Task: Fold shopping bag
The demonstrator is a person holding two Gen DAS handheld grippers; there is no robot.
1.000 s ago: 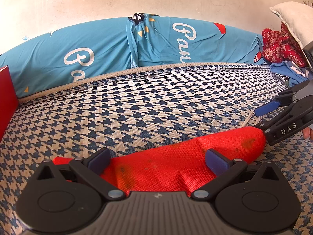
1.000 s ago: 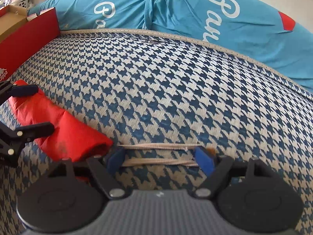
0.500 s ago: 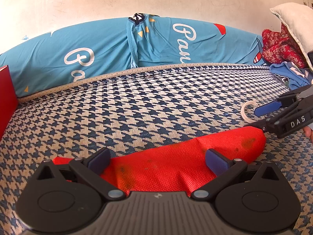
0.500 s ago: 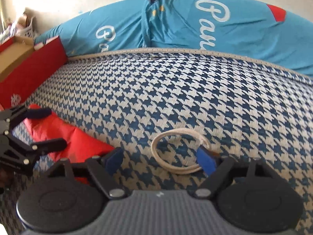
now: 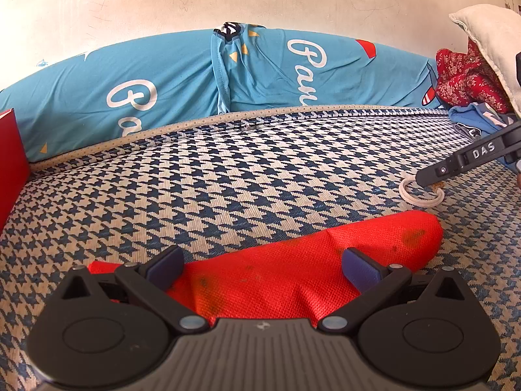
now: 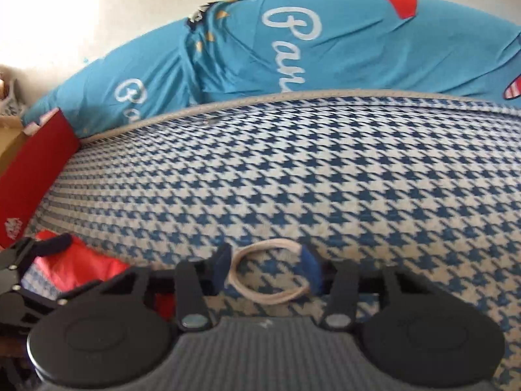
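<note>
The red shopping bag (image 5: 293,280) lies rolled into a long bundle on the houndstooth mat (image 5: 228,195). My left gripper (image 5: 260,267) hovers open over the bundle, one pad on each side and neither pressing it; it also shows in the right wrist view (image 6: 62,265). A beige rubber band (image 6: 270,273) lies as a loop on the mat just past the bag's right end (image 5: 421,195). My right gripper (image 6: 267,270) is closing with the loop between its pads, which touch it on both sides. Seen from the left wrist, its tip (image 5: 429,176) rests over the band.
A blue printed bolster (image 5: 228,75) runs along the wall behind the mat. A red box (image 6: 35,176) stands at the left edge. Red patterned cloth (image 5: 465,78), blue clothes (image 5: 482,120) and a white pillow (image 5: 488,39) pile up at the far right.
The band went from stretched straight to a slack loop. My right gripper moved right, away from the bag's end, and its jaws narrowed around the loop. The left gripper stayed put.
</note>
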